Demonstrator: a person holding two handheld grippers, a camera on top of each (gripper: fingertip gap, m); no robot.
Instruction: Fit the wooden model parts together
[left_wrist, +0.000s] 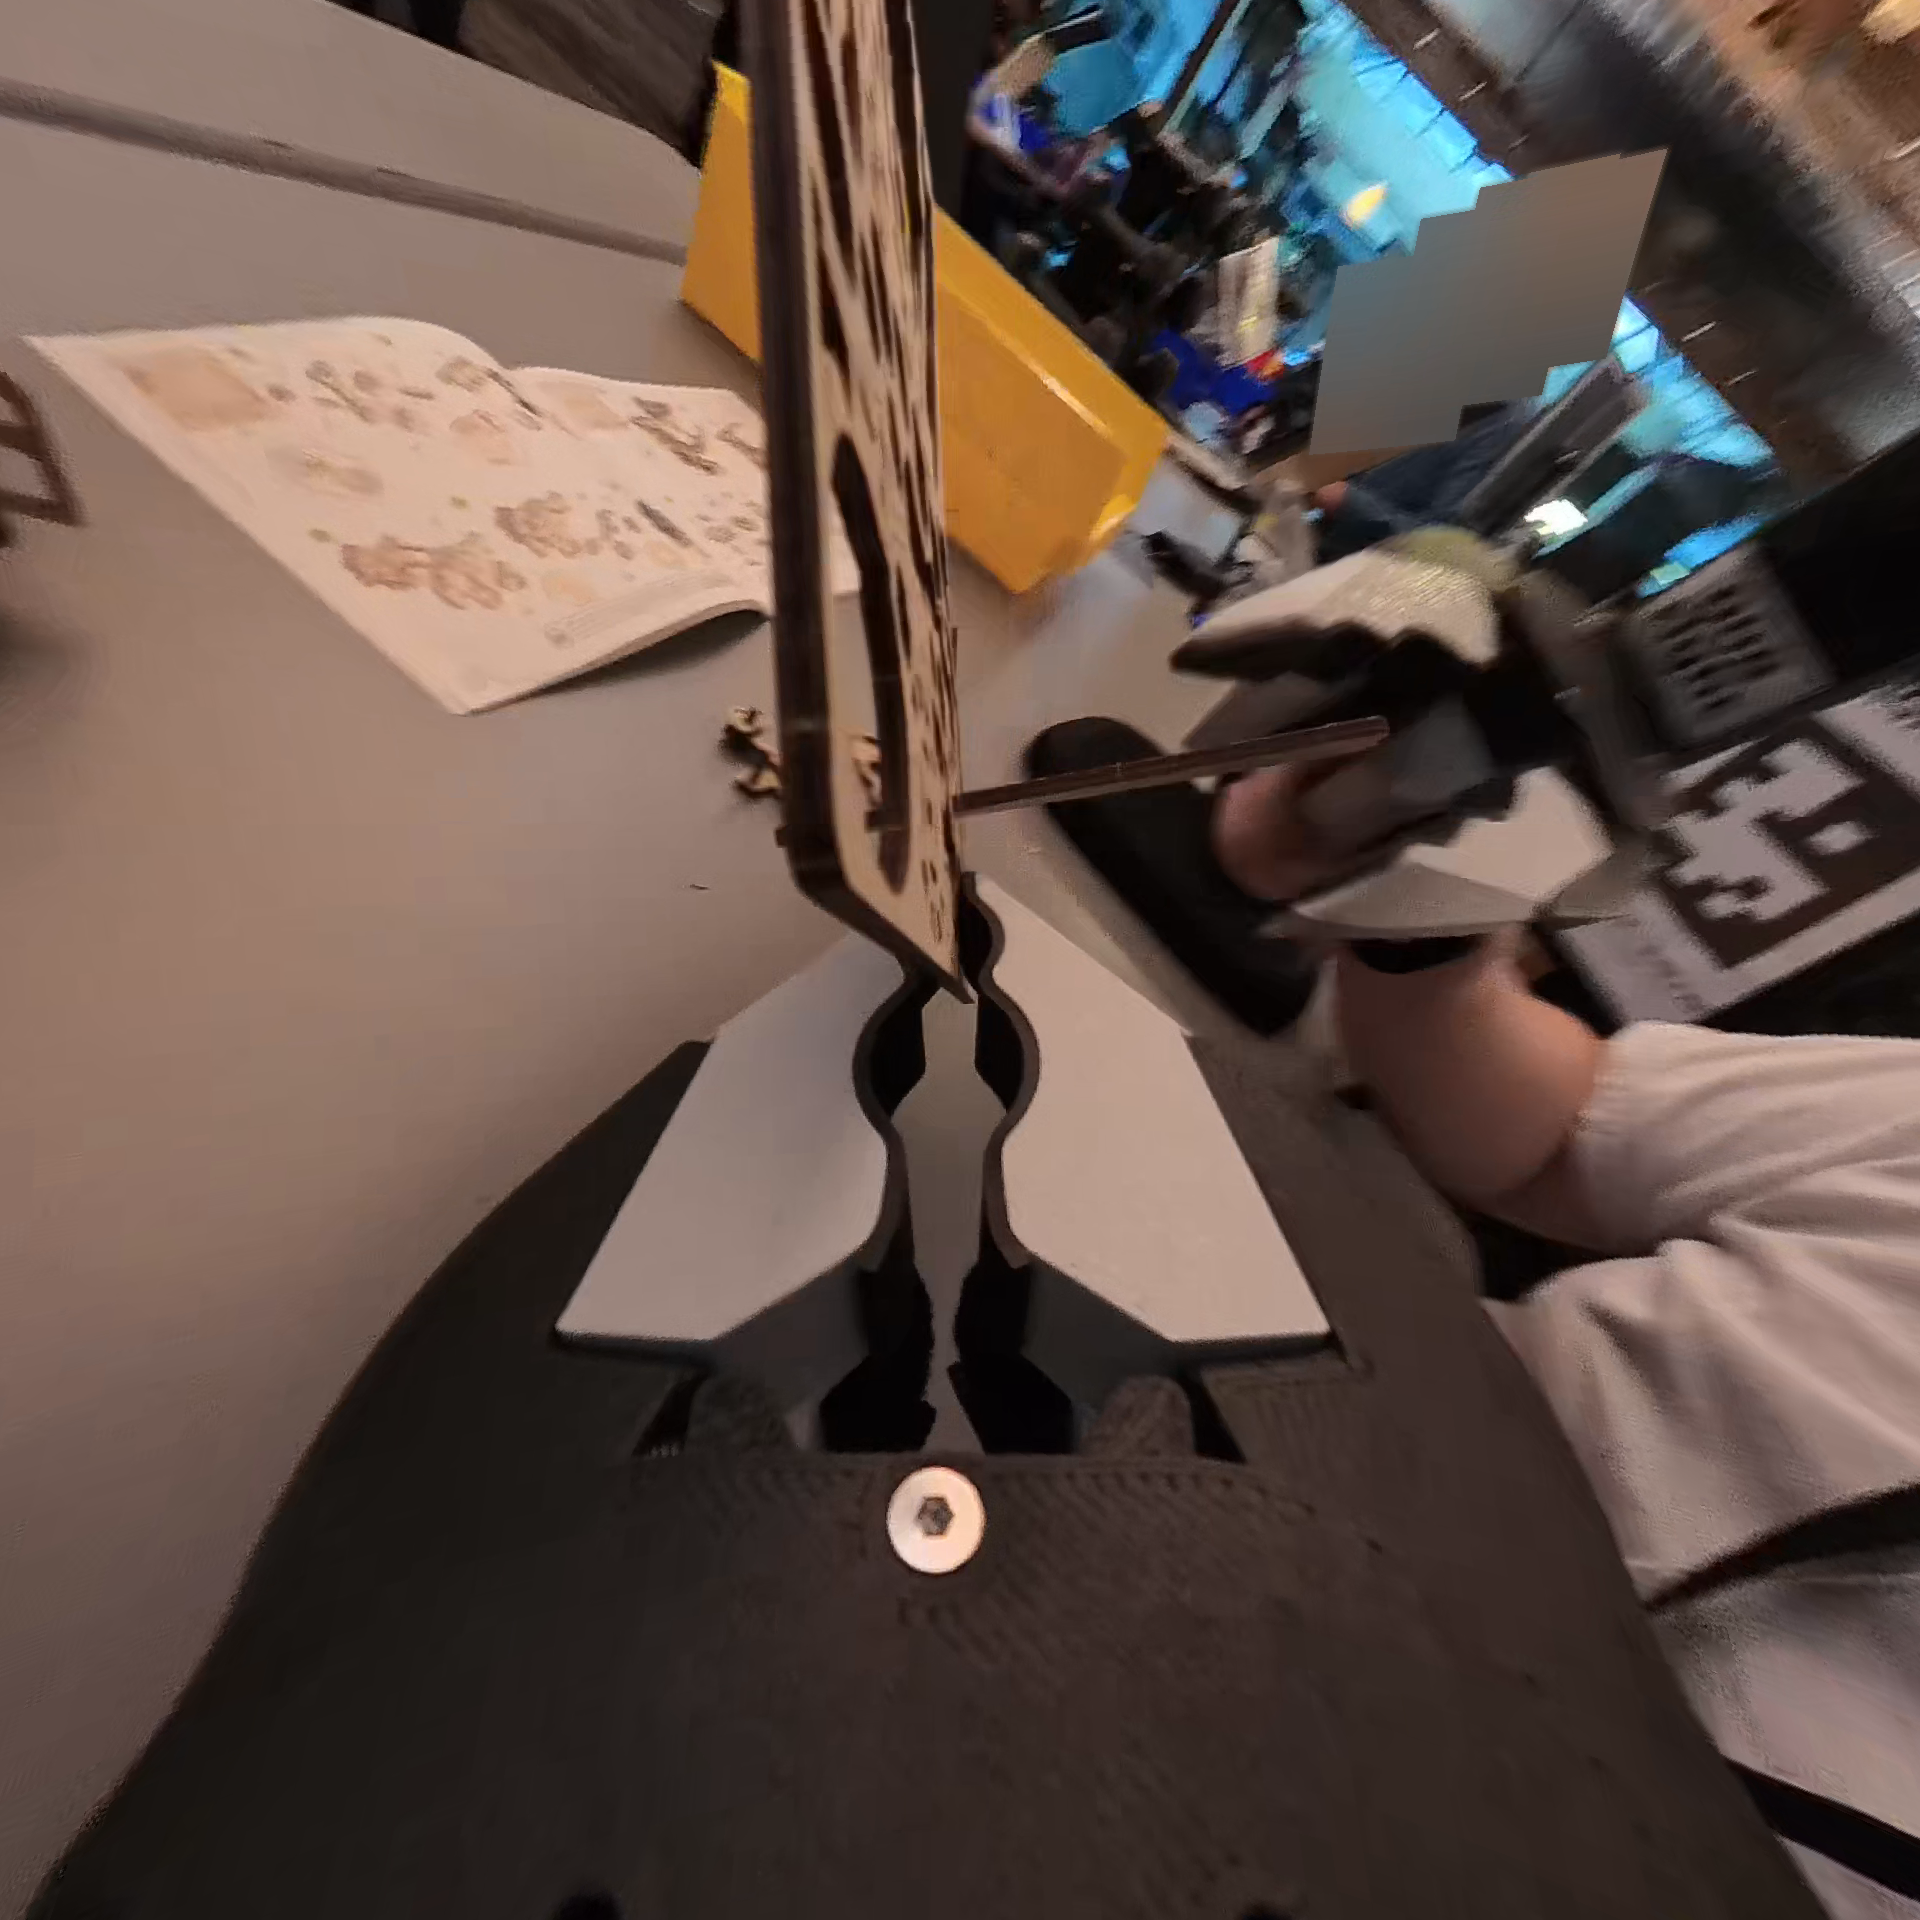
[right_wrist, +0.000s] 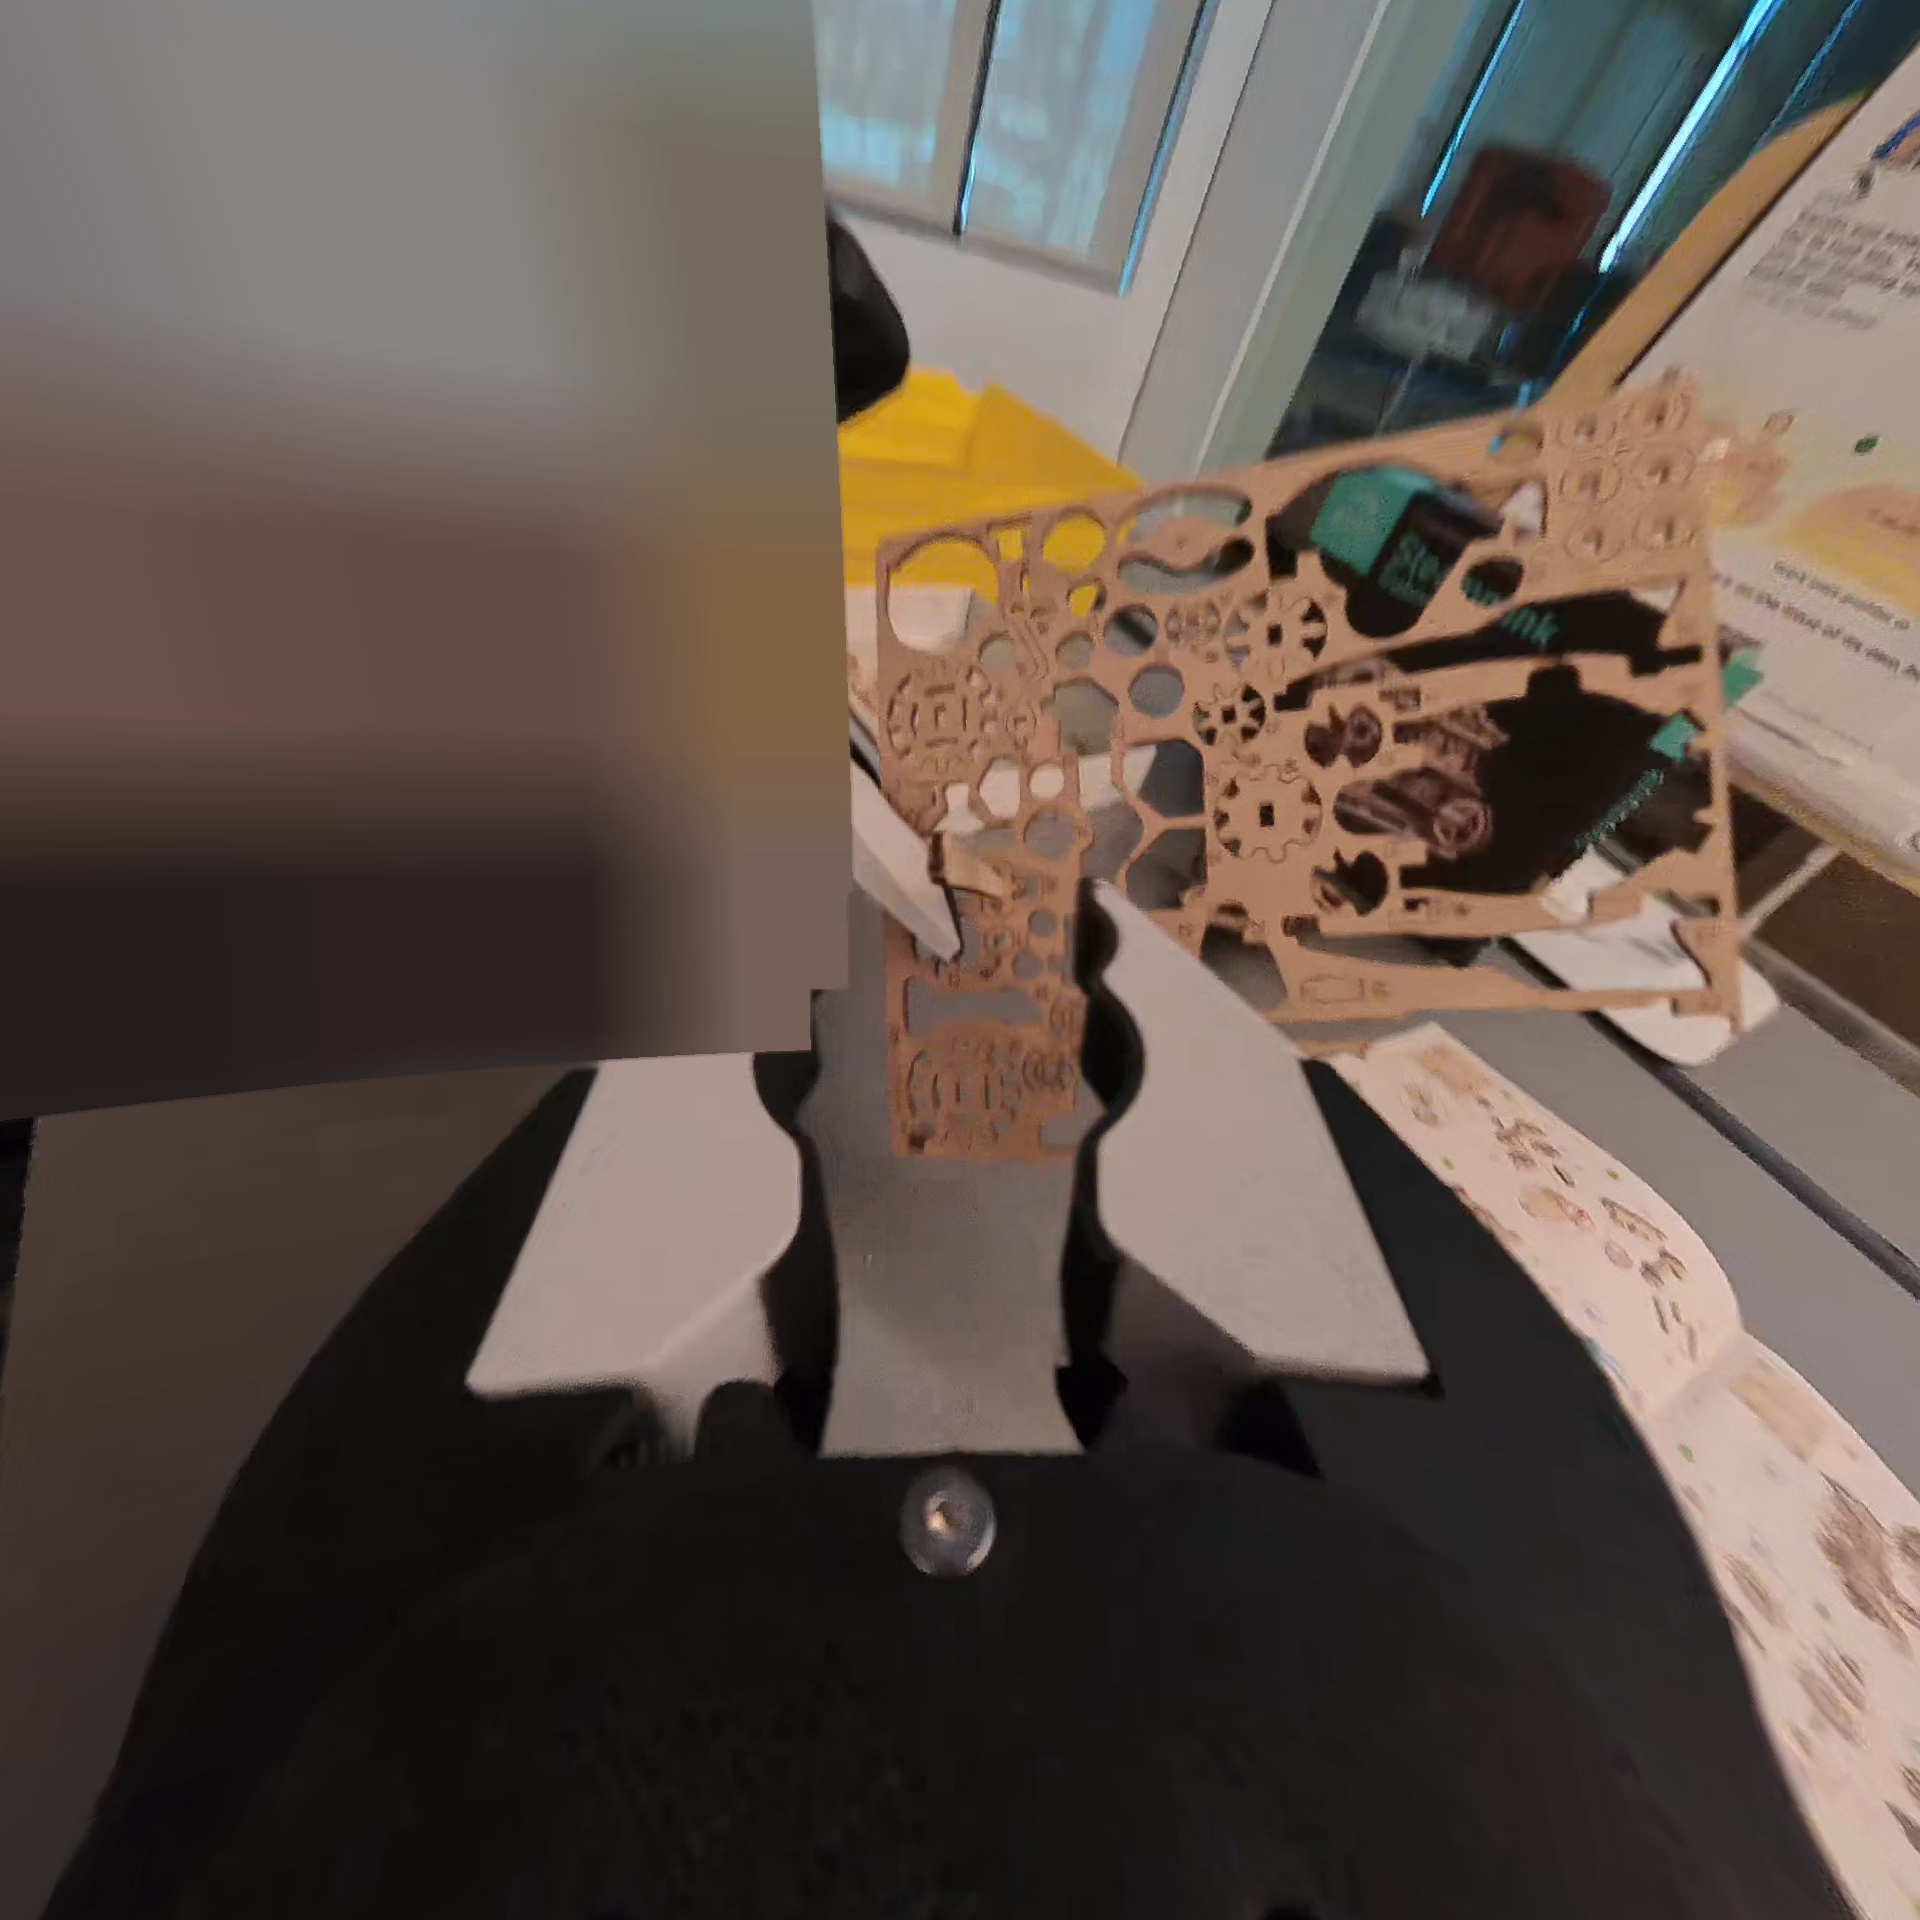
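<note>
My left gripper (left_wrist: 961, 966) is shut on the bottom corner of a laser-cut wooden sheet (left_wrist: 862, 416), which stands upright and shows nearly edge-on. The same sheet (right_wrist: 1268, 810) faces the right wrist view, full of gears and cut-outs. My right gripper (right_wrist: 1013, 914) holds a narrow wooden strip (right_wrist: 987, 1060) by its side edges between the fingers. In the left wrist view the right gripper (left_wrist: 1434, 748) is at the right, and the strip (left_wrist: 1164, 767) shows as a thin dark line. Its far end touches the sheet's face just above my left fingertips.
An open instruction booklet (left_wrist: 447, 499) lies on the grey table (left_wrist: 312, 935); it also shows in the right wrist view (right_wrist: 1558, 1247). A yellow bin (left_wrist: 1018, 416) stands behind the sheet. Small loose wooden bits (left_wrist: 753, 753) lie near it. A person's white-sleeved arm (left_wrist: 1662, 1195) reaches in from the right. The grippers' ends are close to 5 cm from one another.
</note>
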